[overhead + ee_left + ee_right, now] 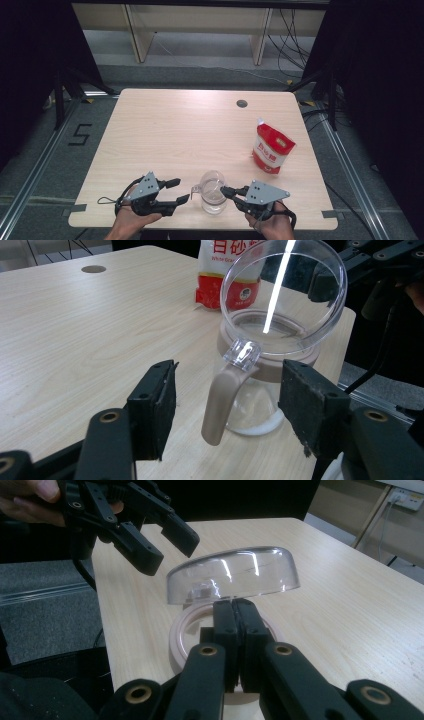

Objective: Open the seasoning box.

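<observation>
at the desk's (165, 125) six o'clock edge the jar (213, 197) stands, lid (285, 295) flipped up; left gripper (181, 190) fingers wide by its handle (225, 400), right gripper (226, 191) pinched on its rim; sugar pouch (272, 147) at three o'clock awaits.

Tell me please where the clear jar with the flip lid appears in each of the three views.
High view: the jar stands near the table's front edge, between the two grippers.
Left gripper view: right of centre, lid up, its beige handle between the open jaws, untouched.
Right gripper view: centre, the lid raised above the beige rim, just past the shut jaws.
Shared landmark: the red sugar bag, also behind the jar in the left gripper view.
</observation>
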`<control>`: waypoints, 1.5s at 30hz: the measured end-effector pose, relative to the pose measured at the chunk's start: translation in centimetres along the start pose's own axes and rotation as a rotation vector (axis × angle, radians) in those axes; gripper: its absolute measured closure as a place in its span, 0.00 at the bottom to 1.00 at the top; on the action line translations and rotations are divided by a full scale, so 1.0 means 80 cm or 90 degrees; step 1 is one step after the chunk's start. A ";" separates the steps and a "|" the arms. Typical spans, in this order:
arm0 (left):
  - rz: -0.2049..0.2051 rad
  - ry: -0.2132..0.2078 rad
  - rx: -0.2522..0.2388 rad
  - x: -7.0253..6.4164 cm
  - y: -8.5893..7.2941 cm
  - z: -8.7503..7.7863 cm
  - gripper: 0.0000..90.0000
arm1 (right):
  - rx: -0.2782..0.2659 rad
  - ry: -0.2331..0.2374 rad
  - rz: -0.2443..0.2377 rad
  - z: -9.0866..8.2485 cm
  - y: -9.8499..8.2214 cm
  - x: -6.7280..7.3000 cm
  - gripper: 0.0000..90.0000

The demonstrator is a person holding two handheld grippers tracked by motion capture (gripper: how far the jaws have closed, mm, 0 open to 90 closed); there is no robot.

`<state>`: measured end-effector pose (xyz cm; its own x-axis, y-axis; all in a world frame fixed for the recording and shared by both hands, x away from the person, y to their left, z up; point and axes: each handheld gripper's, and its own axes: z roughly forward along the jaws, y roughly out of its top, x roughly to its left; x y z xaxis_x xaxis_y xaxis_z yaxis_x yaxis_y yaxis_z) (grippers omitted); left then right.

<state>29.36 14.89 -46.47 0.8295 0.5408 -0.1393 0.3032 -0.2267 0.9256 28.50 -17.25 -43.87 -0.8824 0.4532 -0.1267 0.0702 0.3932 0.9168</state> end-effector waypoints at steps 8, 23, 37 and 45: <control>0.035 0.008 0.039 0.004 -0.011 0.000 0.29 | 0.005 0.003 -0.009 0.002 0.003 0.003 0.99; 0.016 0.019 0.082 0.009 -0.030 0.009 0.22 | -0.012 0.009 -0.034 0.012 0.014 0.011 0.99; 0.016 0.025 0.079 0.014 -0.027 0.002 0.22 | -0.003 0.035 -0.039 0.027 0.019 0.020 0.99; 0.009 0.021 0.072 0.014 -0.027 0.002 0.22 | 0.000 0.046 -0.045 0.037 0.021 0.024 0.97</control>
<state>29.70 15.83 -48.69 0.8185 0.5631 -0.1138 0.3446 -0.3227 0.8816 28.28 -13.38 -43.70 -0.9164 0.3657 -0.1628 0.0073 0.4218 0.9067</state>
